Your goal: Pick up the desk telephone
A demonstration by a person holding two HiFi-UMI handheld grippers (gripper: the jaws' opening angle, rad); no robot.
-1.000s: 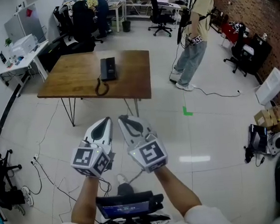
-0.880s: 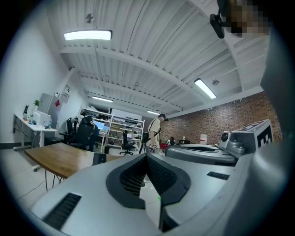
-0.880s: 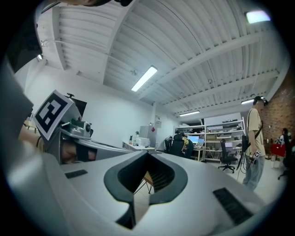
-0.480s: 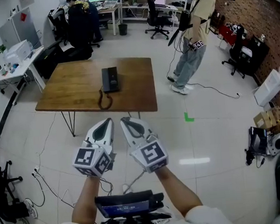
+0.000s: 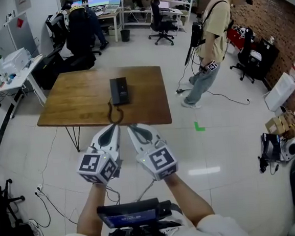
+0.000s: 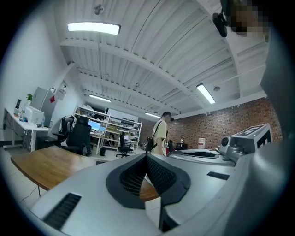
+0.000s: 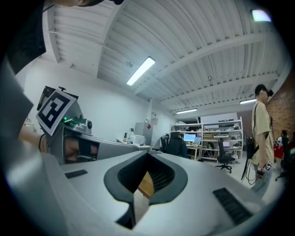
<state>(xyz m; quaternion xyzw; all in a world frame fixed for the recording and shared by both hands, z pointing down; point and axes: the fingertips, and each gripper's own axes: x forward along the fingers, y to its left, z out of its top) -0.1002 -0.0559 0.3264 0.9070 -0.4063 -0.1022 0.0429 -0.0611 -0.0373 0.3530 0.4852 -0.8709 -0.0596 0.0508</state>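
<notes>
A black desk telephone [image 5: 119,90] lies flat on a brown wooden table [image 5: 74,103] in the head view, its coiled cord [image 5: 114,114] trailing toward the table's near edge. My left gripper [image 5: 112,129] and right gripper [image 5: 133,128] are held side by side just short of that near edge, tips pointing at the table. Both are shut with nothing between their jaws. In the left gripper view the table [image 6: 41,162] shows at the left; the phone is hidden there. The right gripper view shows only a sliver of table [image 7: 145,183] between the jaws.
A person [image 5: 210,42] stands right of the table with a cable [image 5: 228,98] trailing on the floor. Office chairs [image 5: 81,36] and desks line the back; a white desk with a printer [image 5: 12,62] stands at the left. Boxes [image 5: 283,123] sit at the right, and cables [image 5: 54,192] lie on the floor at left.
Both grippers have come forward together toward the table, which now lies closer under their tips. The standing person has shifted slightly. Jaws stayed shut.
</notes>
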